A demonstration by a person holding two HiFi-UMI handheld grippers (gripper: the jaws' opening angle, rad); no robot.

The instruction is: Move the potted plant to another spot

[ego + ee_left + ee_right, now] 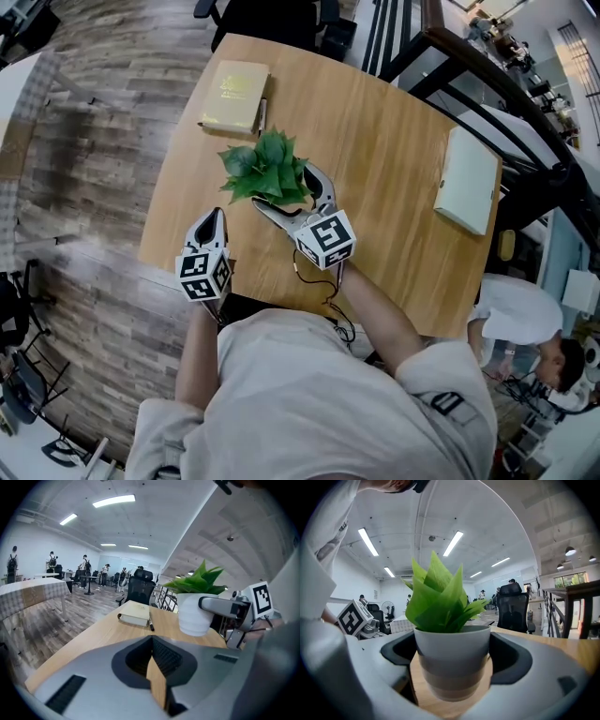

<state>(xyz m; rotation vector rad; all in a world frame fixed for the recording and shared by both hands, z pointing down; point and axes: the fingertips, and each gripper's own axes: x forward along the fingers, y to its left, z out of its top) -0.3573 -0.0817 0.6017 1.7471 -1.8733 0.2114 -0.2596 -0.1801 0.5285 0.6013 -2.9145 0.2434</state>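
Shows a potted plant [267, 169] standing upright on a wooden table [394, 122], toward the edge closest to the person. Has a white pot [193, 613] with broad green leaves fanning above its rim. Finds the right gripper [286, 189] clamped on that pot, one jaw pressed against each side, with the pot's base seemingly down on the wood. Puts that gripper's marker cube [325, 239] just on the person's side of the plant. Places the left gripper [217, 217] beside the plant, to its left and slightly nearer the person, apart from the pot. Reads its jaws as closed tip to tip, holding nothing, with only a sliver of tabletop visible beneath them. Sets a cream book [234, 94] beyond the plant, well apart from it, with a dark pen [263, 112] lying just along the book's edge on the side nearer the plant. Leaves a pale flat box [467, 180] well off to the plant's right, near the table's edge there. Catches a dark office chair [140, 587] farther beyond the plant, past the table's far end.
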